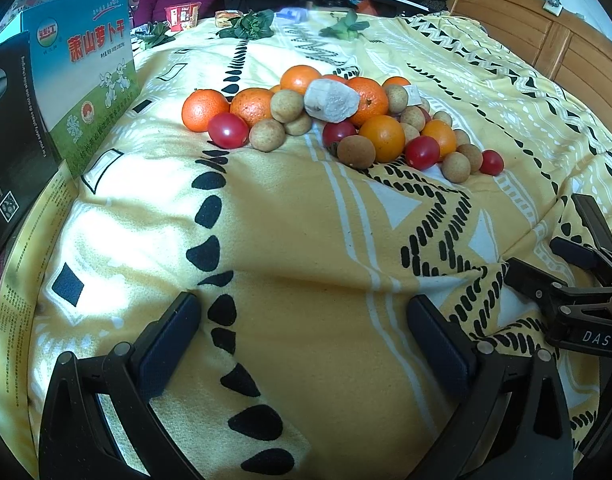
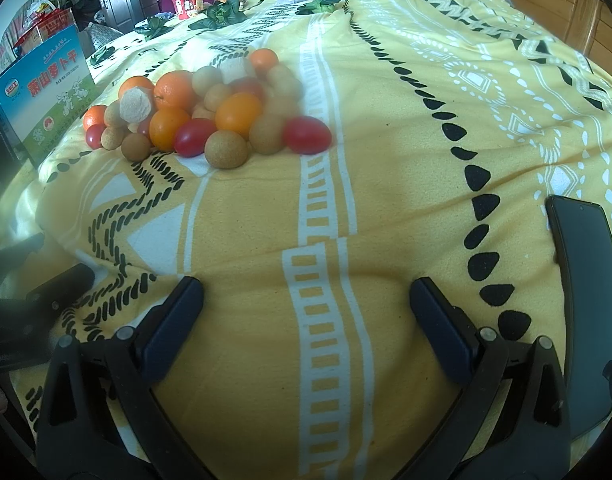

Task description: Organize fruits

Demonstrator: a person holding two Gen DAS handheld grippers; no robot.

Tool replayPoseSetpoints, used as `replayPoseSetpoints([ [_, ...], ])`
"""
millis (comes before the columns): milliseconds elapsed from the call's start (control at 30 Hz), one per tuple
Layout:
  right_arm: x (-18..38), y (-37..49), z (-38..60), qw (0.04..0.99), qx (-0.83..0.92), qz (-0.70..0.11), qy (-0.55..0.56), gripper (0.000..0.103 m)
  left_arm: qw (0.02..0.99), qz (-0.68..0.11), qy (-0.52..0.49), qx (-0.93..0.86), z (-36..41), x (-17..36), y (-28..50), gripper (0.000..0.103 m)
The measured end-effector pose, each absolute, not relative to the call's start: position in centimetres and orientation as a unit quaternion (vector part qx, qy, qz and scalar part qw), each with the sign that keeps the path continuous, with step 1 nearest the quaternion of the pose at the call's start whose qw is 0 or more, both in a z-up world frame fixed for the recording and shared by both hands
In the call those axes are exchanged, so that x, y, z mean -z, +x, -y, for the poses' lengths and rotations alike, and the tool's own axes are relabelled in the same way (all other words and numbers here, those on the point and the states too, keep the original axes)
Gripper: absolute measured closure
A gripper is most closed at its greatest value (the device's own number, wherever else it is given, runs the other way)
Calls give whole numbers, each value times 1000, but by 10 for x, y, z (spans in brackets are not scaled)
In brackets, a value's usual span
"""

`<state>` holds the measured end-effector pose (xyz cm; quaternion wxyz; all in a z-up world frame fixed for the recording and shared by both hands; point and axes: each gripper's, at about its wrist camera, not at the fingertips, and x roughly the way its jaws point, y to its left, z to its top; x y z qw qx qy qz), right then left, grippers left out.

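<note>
Both claws released above the fuzzy yellow patterned blanket [image 1: 298, 220].
Glossy red cherry tomatoes [image 1: 227, 130], dimpled oranges [image 1: 204, 109] and rough tan longans [image 1: 266, 135] heap at twelve o'clock.

A yellow blanket [image 1: 290, 240] with black and white shapes covers the counter. A blue and green box [image 1: 92, 76] with red writing stands at the blanket's left edge. A black box [image 1: 14, 128] stands just beside it. At the far end of the blanket lie green leaves [image 1: 248, 26] and a red snack cup [image 1: 182, 16]. A dark phone [image 2: 585, 280] lies on the blanket's right side.
</note>
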<state>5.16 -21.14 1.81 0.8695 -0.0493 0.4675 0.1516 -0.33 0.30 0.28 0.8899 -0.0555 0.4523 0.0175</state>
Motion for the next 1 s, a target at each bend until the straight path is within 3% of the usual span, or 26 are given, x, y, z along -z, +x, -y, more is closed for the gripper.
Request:
replayPoseSetpoints([
  [1000,-18,51,211,870,-151,-467,-49,0,891,-451,-56,-18,-2,-2,-4,0],
])
